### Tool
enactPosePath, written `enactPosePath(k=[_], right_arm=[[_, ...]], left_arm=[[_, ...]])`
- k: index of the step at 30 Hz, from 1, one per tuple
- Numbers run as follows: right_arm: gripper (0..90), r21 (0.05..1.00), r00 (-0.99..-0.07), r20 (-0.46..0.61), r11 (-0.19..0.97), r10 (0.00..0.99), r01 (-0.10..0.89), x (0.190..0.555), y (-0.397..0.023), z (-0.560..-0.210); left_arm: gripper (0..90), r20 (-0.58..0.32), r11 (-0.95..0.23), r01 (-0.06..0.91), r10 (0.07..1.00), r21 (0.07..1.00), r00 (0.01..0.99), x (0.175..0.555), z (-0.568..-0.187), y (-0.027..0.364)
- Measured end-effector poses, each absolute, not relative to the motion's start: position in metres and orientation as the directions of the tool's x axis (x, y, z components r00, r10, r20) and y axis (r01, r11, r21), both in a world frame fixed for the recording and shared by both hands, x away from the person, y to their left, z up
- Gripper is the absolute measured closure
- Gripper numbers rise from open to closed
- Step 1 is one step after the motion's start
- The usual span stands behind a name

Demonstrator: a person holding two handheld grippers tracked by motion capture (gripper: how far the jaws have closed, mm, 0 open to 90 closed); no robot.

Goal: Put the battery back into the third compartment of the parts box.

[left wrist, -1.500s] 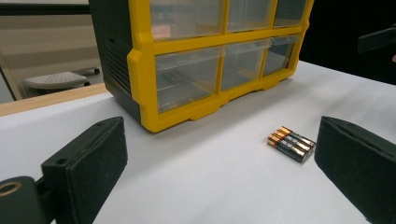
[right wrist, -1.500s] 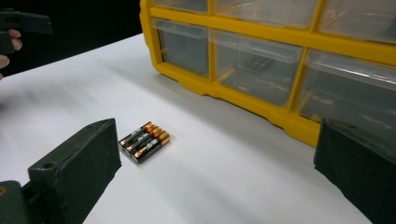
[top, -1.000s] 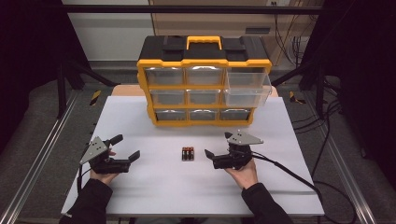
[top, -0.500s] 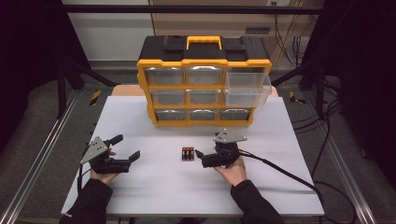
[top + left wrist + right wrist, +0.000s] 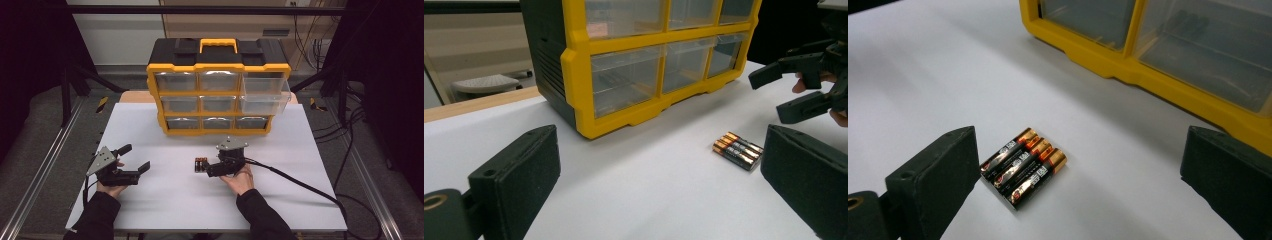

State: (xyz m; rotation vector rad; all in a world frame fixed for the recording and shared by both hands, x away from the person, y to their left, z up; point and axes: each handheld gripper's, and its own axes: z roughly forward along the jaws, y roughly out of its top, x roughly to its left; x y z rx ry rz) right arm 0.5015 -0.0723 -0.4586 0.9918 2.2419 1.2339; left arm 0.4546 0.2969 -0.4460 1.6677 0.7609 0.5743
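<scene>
Between my right gripper's (image 5: 1078, 187) two black jaws, spread wide, the small pack of black-and-copper batteries (image 5: 1023, 165) lies flat on the white bench (image 5: 923, 65), nearer the one jaw than the other, touching neither. Its long axis runs slantwise across the gap, copper caps pointing up and away toward the cabinet, so I judge the wrist wants a slight turn before the jaws can close square on the pack's long sides.

From above, my right gripper (image 5: 212, 169) sits just beside the batteries (image 5: 200, 164), which lie to its left, while my left gripper (image 5: 134, 159), jaws also parted and holding nothing, rests well apart at the bench's left. The right hand is plainly the nearer.

My left gripper view gives the pack (image 5: 738, 150) side-on with the right gripper (image 5: 791, 90) hovering beyond it, clear of the bench. Farther back stands the yellow-framed black drawer cabinet (image 5: 217, 85); the high view alone reveals its clear upper-right drawer (image 5: 265, 95) pulled out.
</scene>
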Motion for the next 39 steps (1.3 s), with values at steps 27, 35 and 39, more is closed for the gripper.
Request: enactPosePath(k=[27, 35, 39], right_arm=[[33.9, 0.748, -0.689, 0.060, 0.424, 0.722, 0.510, 0.516, -0.058, -0.480], [47.8, 0.731, -0.705, 0.068, 0.446, 0.706, 0.517, 0.516, -0.058, -0.482], [54.5, 0.724, -0.712, 0.053, 0.464, 0.701, 0.510, 0.515, -0.058, -0.483]], left_arm=[[2.0, -0.020, -0.137, 0.181, 0.744, 0.974, 0.668, 0.454, -0.446, 0.297], [2.0, -0.018, -0.137, 0.180, 0.745, 0.974, 0.667, 0.454, -0.446, 0.297], [2.0, -0.019, -0.136, 0.180, 0.745, 0.974, 0.667, 0.454, -0.446, 0.297]])
